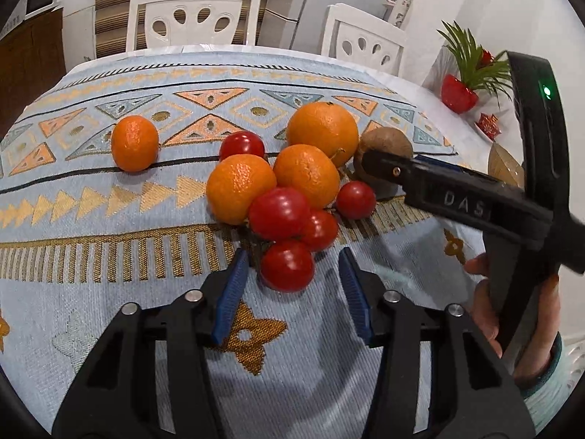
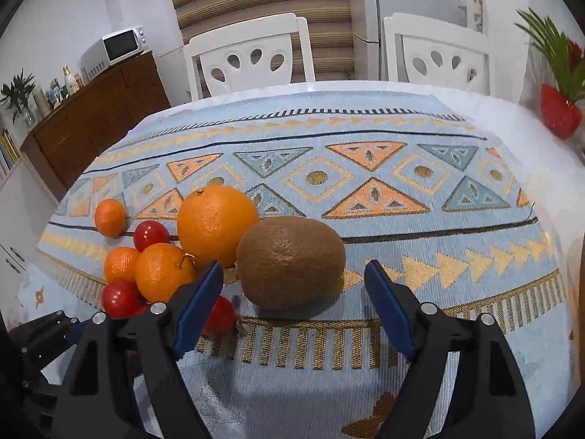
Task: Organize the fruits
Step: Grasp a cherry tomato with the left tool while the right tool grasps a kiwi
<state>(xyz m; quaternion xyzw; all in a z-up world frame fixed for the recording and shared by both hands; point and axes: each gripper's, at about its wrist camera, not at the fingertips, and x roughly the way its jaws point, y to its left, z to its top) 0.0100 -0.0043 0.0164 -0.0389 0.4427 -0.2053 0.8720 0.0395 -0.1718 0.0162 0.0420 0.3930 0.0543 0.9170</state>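
A heap of fruit lies on the patterned cloth (image 1: 109, 197). My left gripper (image 1: 292, 259) is open, its blue pads either side of the nearest red tomato (image 1: 287, 265), not touching it. Behind it sit more tomatoes (image 1: 279, 212), two mandarins (image 1: 239, 188) and a big orange (image 1: 323, 130). One mandarin (image 1: 134, 142) lies apart at the left. My right gripper (image 2: 294, 274) is open around a brown kiwi (image 2: 290, 259), pads clear of it. The big orange (image 2: 217, 225) and a mandarin (image 2: 164, 272) lie to its left. In the left wrist view that gripper's finger covers part of the kiwi (image 1: 387, 141).
Two white chairs (image 1: 193, 14) (image 1: 363, 38) stand behind the table. A red pot with a green plant (image 1: 459, 93) stands at the right edge. A wooden sideboard with a microwave (image 2: 117, 49) is off to the left. A hand (image 1: 526, 318) holds the right gripper.
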